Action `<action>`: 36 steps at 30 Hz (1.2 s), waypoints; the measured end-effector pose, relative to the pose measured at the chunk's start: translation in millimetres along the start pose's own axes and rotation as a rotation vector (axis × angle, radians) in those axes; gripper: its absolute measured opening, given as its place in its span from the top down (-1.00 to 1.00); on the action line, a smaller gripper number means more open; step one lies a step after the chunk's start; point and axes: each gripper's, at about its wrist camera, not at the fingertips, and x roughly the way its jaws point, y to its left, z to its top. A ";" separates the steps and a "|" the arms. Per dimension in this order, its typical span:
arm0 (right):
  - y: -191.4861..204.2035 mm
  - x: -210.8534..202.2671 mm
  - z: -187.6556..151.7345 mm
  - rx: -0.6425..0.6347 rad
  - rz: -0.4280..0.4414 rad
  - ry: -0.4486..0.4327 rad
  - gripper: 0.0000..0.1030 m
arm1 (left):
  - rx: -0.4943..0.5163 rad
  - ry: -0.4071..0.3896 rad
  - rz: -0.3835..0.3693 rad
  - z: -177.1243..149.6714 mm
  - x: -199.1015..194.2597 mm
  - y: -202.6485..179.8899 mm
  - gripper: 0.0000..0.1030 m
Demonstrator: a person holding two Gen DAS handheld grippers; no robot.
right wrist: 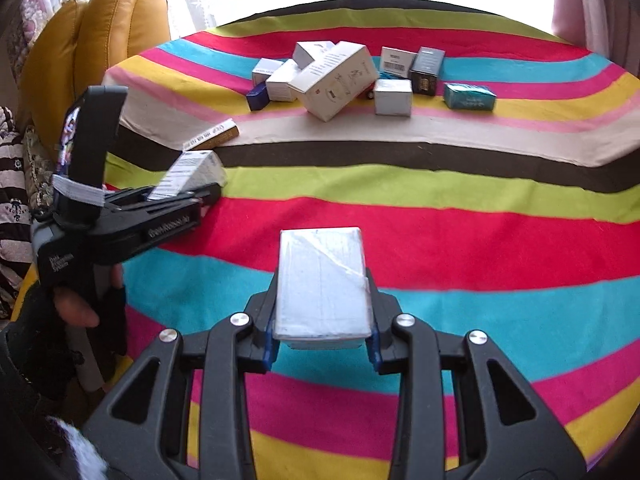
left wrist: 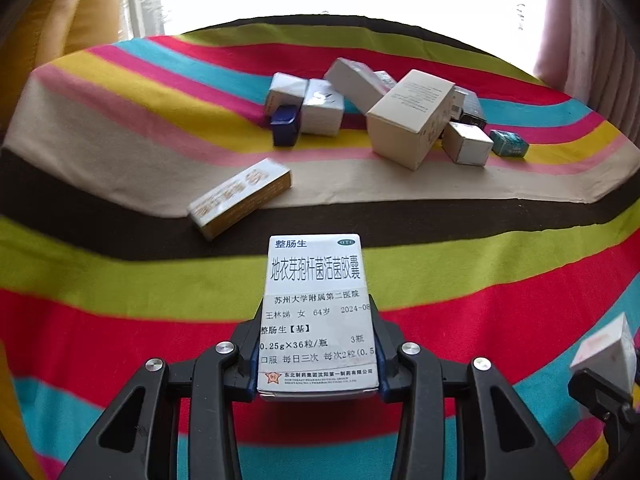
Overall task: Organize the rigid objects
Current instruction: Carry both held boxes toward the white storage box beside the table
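Note:
My left gripper (left wrist: 317, 364) is shut on a white medicine box with a printed label (left wrist: 318, 312), held above the striped cloth. In the right wrist view that same gripper (right wrist: 208, 196) shows at the left, with the labelled box (right wrist: 192, 172) sticking out of it. My right gripper (right wrist: 323, 332) is shut on a plain white box (right wrist: 323, 284) held over the red and blue stripes. The plain box (left wrist: 606, 352) also peeks in at the right edge of the left wrist view. A pile of boxes (left wrist: 412, 118) lies further back on the cloth.
A long white and yellow box (left wrist: 240, 196) lies alone on the brown stripe. The pile holds a big cream box (right wrist: 336, 80), a dark blue box (right wrist: 257, 98) and a teal box (right wrist: 469, 97). A yellow armchair (right wrist: 100, 44) stands at the left. A gloved hand (right wrist: 76, 308) holds the left gripper.

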 end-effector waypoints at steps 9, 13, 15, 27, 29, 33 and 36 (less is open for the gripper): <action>-12.6 -31.5 -24.8 0.031 -0.004 -0.008 0.26 | 0.058 -0.011 -0.023 -49.2 -60.4 -40.6 0.19; -20.8 -50.5 -36.3 0.069 0.022 -0.012 0.26 | 0.120 -0.014 -0.049 -65.5 -79.1 -64.3 0.19; -23.8 -60.2 -42.5 0.070 0.018 -0.012 0.26 | 0.151 -0.020 -0.055 -70.3 -86.3 -75.7 0.19; -59.6 -123.2 -88.1 0.133 0.023 -0.037 0.26 | 0.330 -0.083 -0.131 -95.3 -139.8 -135.3 0.19; -67.1 -133.4 -95.6 0.144 0.003 -0.046 0.26 | 0.359 -0.090 -0.141 -96.5 -144.9 -145.8 0.19; -87.4 -152.6 -110.9 0.182 -0.054 -0.065 0.26 | 0.447 -0.108 -0.181 -102.6 -161.5 -174.2 0.19; -107.0 -164.6 -122.5 0.230 -0.090 -0.075 0.26 | 0.507 -0.121 -0.212 -106.8 -171.9 -192.9 0.19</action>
